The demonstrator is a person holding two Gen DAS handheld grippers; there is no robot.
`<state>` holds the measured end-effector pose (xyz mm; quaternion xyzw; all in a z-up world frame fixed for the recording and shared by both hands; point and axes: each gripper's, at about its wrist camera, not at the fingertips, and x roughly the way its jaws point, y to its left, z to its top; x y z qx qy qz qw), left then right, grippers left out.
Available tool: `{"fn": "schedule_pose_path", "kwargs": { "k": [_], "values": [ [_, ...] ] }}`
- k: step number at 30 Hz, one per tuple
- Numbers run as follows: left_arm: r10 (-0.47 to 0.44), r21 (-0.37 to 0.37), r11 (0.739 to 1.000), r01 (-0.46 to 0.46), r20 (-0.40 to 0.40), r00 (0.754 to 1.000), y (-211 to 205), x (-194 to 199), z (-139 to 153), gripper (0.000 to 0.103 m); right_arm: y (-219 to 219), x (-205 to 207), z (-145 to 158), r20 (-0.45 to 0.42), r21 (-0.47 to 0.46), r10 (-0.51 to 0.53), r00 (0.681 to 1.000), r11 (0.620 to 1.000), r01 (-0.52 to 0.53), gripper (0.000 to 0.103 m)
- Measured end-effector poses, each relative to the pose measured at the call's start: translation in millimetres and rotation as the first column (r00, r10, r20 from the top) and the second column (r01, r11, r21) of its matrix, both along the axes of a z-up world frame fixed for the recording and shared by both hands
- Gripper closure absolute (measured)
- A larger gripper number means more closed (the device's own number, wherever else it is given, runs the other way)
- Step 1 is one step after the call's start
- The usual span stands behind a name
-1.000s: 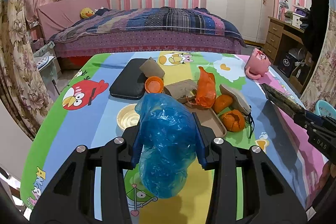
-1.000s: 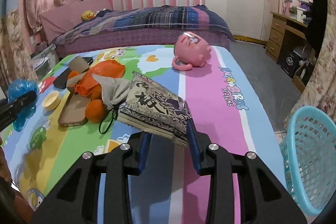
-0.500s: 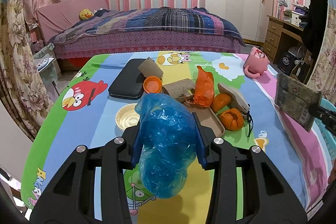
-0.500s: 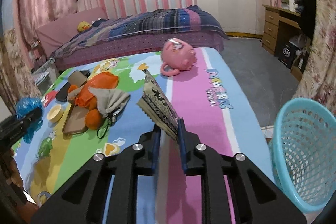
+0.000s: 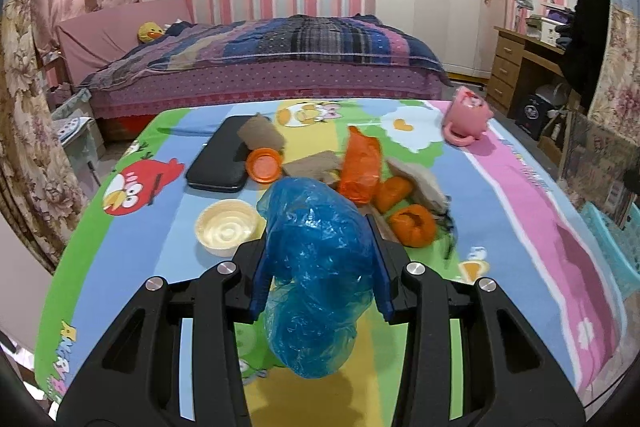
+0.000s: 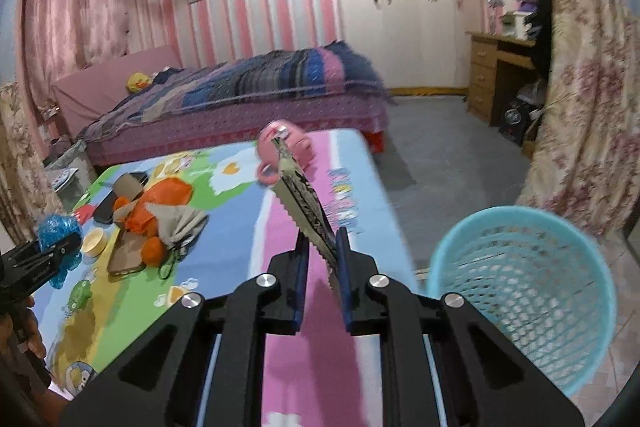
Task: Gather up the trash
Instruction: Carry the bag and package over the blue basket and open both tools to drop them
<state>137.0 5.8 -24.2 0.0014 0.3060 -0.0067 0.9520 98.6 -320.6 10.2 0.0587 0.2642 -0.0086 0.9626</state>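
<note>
Looking along the right gripper (image 6: 322, 247), only the thin serrated edge of the flat patterned packet (image 6: 301, 193) is presented, so its printed face cannot be read there, and its lower end is hidden between the blue pads. The jaws are clamped tight on that lower end. The packet's long axis is tilted up and away from the pads, leaning toward the upper left of the view, its top edge overlapping the pink mug (image 6: 285, 143) behind it. The packet is held above the table's (image 6: 240, 227) pink stripe, with the blue mesh basket (image 6: 524, 291) standing on the floor just to the right, its far side cut off by blur.

In the left wrist view the same packet is seen only as a blurred patterned slab at the right edge, partly cropped. The left gripper (image 5: 318, 269) is closed on a crumpled blue plastic bag (image 5: 316, 267), which bulges above and hangs below the pads, hiding part of the table behind it. Beyond it, an orange bag (image 5: 360, 167), orange fruit (image 5: 412, 230), a cream lid (image 5: 227, 229) and a black case (image 5: 222, 161) lie clustered; several brown items among them are too overlapped to be identified.
</note>
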Motion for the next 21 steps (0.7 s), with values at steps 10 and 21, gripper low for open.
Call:
{"fn": "schedule_pose_path", "kwargs": {
  "k": [10,21],
  "values": [
    [-0.124,-0.005,0.992,0.125,0.038,0.992,-55.8,-3.2,15.4,0.064,-83.8,-36.8,12.2,0.019,-0.034,-0.225,0.974,0.974,0.225,0.089],
    [-0.319,-0.021,0.947,0.321,0.071,0.945,-176.4,3.2,26.5,0.064,-154.4,-51.6,-13.9,-0.048,0.008,-0.38,0.924,0.925,0.381,0.089]
  ]
}}
